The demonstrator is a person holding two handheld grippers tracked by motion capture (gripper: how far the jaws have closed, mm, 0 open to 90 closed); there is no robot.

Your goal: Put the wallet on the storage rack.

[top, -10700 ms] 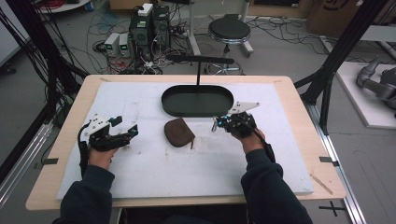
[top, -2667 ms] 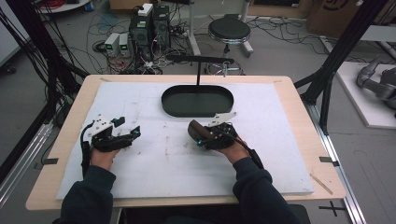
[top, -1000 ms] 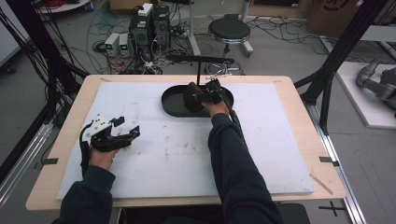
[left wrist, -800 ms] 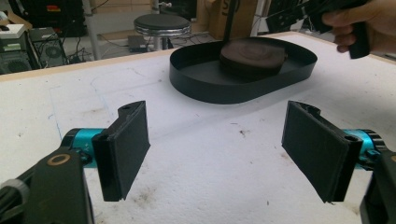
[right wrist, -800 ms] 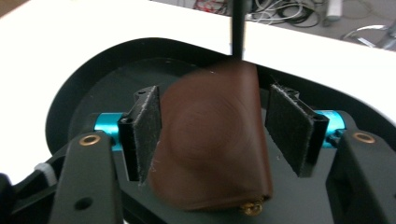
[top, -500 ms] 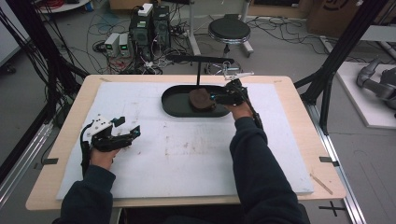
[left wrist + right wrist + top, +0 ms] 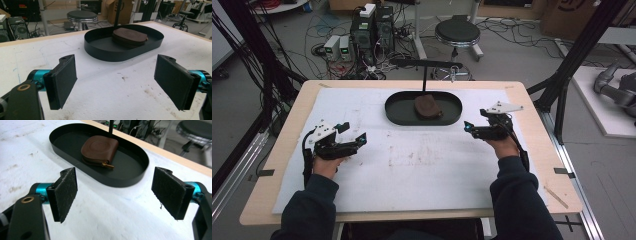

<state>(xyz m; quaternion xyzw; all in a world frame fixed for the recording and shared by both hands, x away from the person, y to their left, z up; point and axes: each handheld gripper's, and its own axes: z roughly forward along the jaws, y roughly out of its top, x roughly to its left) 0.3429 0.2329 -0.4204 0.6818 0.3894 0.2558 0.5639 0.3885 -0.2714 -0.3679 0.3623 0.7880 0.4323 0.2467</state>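
While the small brown leather zip pouch [image 7: 100,150] lies flat inside the black oval metal tray [image 7: 398,107] at the table's far middle, the left gripper [image 7: 353,139] and right gripper [image 7: 469,126] sit either side, jaws spread wide, holding nothing

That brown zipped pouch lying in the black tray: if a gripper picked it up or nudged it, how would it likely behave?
The pouch looks like soft leather with rounded edges, so it would probably give a little under the jaws rather than stay rigid. It lies flat and low in the tray, so it is unlikely to roll or tip. Pushed, it would probably slide on the smooth tray floor.
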